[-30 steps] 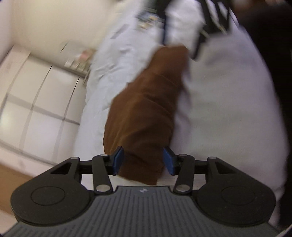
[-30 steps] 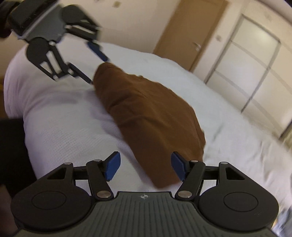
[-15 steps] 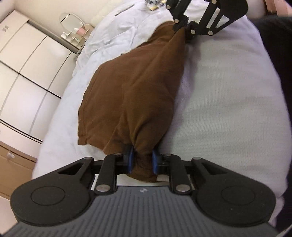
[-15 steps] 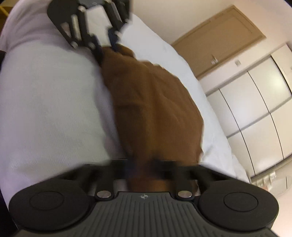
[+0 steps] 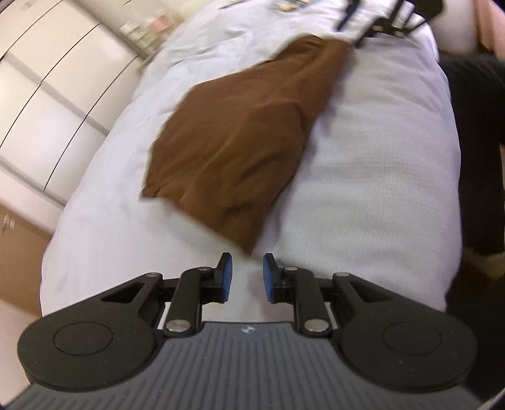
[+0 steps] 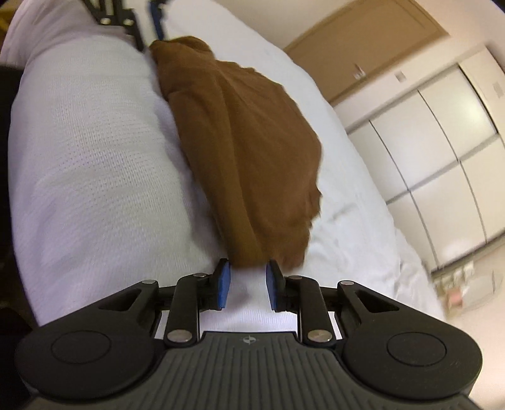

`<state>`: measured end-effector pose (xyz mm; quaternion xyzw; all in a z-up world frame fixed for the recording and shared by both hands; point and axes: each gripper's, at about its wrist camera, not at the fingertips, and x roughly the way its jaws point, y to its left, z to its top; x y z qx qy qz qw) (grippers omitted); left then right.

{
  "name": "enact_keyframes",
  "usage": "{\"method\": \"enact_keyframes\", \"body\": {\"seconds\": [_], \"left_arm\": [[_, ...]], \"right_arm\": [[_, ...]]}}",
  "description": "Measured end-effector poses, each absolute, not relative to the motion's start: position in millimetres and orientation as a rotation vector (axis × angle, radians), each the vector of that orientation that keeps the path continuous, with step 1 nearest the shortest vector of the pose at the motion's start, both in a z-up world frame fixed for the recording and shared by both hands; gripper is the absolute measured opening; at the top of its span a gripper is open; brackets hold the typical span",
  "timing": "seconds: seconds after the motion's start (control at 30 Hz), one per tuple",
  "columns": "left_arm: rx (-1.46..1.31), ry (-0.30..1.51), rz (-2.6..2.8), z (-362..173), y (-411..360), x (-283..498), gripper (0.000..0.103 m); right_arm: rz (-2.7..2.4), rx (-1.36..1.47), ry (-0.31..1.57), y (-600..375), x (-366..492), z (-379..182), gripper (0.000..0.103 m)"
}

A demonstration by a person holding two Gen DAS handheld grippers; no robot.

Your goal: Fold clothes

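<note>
Left wrist view: left gripper [image 5: 245, 273] at 6 o'clock, fingers parted with a gap, gripping nothing; near corner of brown garment [image 5: 243, 132] just ahead of the pads, apart from them. Garment lying on white bed [image 5: 372, 176], already doubled into a long narrow wedge; long axis from 6 toward 1 o'clock, far end beside right gripper [image 5: 363, 22], blurred at 1 o'clock. Right wrist view: right gripper [image 6: 246, 282] fingers likewise spread, holding nothing; garment [image 6: 246, 148] tip just at the fingertips, contact not discernible. Long axis from 6 toward 11 o'clock, ending by left gripper [image 6: 148, 28]. Judged partly folded: lengthwise fold apparently done, released at both ends; crosswise fold and smoothing of wrinkles judged outstanding.
</note>
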<state>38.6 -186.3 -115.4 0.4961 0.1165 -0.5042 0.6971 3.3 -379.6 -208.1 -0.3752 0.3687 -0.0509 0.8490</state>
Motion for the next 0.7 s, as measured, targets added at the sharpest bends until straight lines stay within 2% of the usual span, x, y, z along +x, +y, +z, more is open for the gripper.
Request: {"method": "enact_keyframes", "body": {"seconds": [0.17,0.37,0.53,0.7], "left_arm": [[0.891,0.27,-1.086,-78.8,-181.9,35.3,0.018],[0.714,0.263,-1.144,-72.2,-245.3,31.9,0.018],[0.764,0.351,-1.11,-118.0,-275.0,52.1,0.018],[0.724,0.379,-1.068,-131.1,-252.8,70.4,0.019]], "right_arm": [[-0.153,-0.587,0.682,-395.8,-7.9,-176.2,0.027],[-0.161,-0.327,0.534,-382.2,25.2,-141.1,0.027],[-0.171,-0.171,0.515,-395.1,76.9,-157.6,0.027],[-0.216,-0.308,0.592,-430.0,73.9,-194.0,0.026]]}}
